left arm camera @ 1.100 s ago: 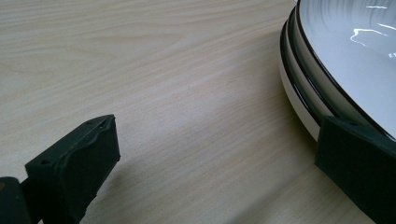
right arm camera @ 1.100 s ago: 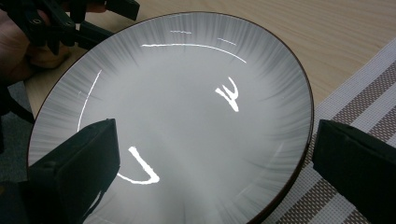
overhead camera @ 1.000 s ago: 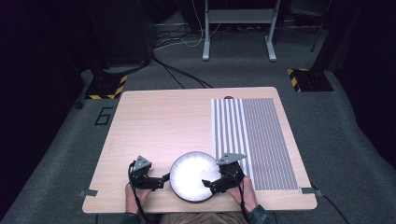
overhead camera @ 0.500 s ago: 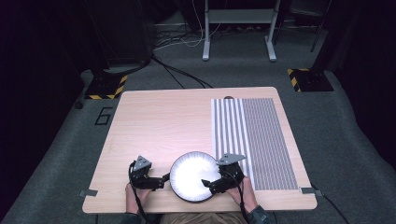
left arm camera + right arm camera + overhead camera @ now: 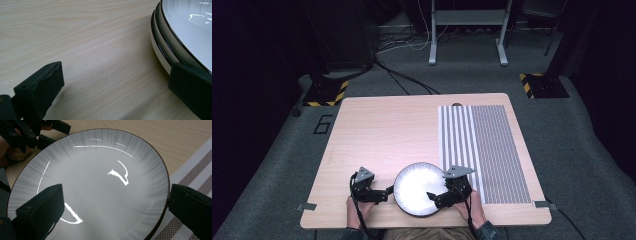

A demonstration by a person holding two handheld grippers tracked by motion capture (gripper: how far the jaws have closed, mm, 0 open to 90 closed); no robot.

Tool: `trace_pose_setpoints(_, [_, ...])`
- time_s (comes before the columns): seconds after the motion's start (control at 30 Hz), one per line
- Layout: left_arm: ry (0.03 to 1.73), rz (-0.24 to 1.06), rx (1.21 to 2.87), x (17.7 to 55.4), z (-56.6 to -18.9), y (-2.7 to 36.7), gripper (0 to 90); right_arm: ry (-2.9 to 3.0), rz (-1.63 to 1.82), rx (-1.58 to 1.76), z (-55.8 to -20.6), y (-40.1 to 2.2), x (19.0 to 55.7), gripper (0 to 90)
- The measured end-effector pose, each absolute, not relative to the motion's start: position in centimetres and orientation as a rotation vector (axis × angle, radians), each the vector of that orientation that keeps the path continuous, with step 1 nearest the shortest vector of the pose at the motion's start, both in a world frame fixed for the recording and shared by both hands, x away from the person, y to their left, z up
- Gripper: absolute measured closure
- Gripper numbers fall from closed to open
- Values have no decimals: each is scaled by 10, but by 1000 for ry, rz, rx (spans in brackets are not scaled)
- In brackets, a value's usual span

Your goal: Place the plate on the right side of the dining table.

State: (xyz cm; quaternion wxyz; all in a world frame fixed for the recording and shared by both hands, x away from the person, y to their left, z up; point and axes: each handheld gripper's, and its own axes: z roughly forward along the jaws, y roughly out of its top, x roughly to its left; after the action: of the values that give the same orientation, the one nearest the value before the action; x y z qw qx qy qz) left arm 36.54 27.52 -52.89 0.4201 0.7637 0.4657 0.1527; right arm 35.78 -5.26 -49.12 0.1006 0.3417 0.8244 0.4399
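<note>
- Two grippers are being held at the bottom edge of the high view, one on each side of the plates (image 5: 418, 187).
- The left gripper (image 5: 386, 192) is being held at lower left of centre; its jaws are being kept wide apart, closed on nothing, with bare wood between them in the left gripper view, and one jaw is being shown just beside the plates' rim (image 5: 160, 47).
- The right gripper (image 5: 432, 198) is being held at lower right of centre; its jaws are spread wide, one over the dish surface and one outside the rim, and whether the rim is being touched cannot be told.
- Two plates are being counted in the left gripper view, stacked one inside the other; they are white with a dark rim, and nothing is being carried in the top one.
- The plates are round, so no long axis is being shown; they are lying flat, face up.
- One wooden table (image 5: 382, 130) is being used as the support.
- One striped mat (image 5: 484, 145) is being seen at right of the plates, stretching toward the table's far edge.
</note>
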Motion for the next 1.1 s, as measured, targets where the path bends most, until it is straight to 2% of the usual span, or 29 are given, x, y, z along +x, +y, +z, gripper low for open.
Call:
trace_pose_setpoints(0.83, [1233, 323, 1880, 365, -530, 281, 0, 2476, 1281, 1042, -512, -29, 364, 56])
trace_pose_setpoints(1.1, [1274, 249, 1821, 361, -529, 291, 0, 2468, 1302, 1047, -513, -30, 363, 68])
